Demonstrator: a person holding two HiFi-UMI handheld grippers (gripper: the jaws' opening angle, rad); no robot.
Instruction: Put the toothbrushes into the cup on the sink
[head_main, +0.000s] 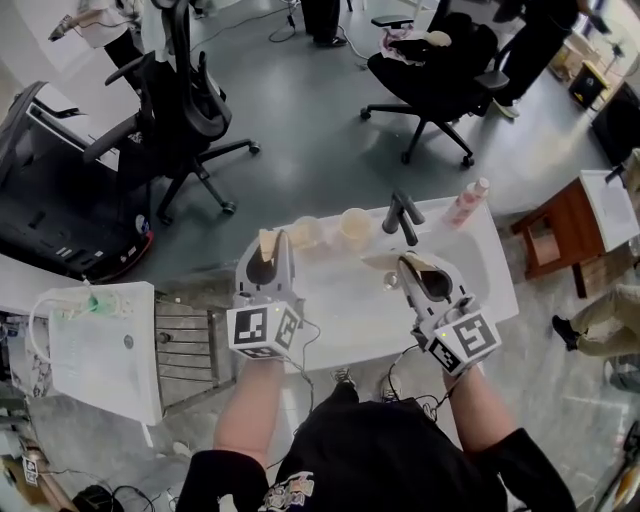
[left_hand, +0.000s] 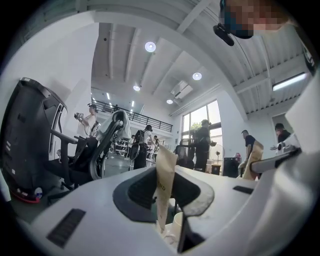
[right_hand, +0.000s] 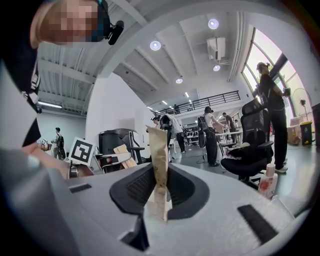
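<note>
Left gripper (head_main: 268, 262) clamped on paper-wrapped toothbrush (head_main: 267, 243), upright, just beside nearer cup (head_main: 305, 232) at back of sink (head_main: 480, 262). Right gripper (head_main: 420, 275) clamped on second wrapped toothbrush (head_main: 384, 263), over basin. Advice: bring one packet above cup mouth, keep it vertical, release only when tip is inside.

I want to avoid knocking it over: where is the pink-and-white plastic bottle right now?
In the head view the pink-and-white plastic bottle stands at the far right corner of the white sink, just right of the dark faucet.

Left wrapper (left_hand: 164, 185) and right wrapper (right_hand: 157, 165) look matt paper; sink (head_main: 350, 300) perhaps glossy ceramic.
</note>
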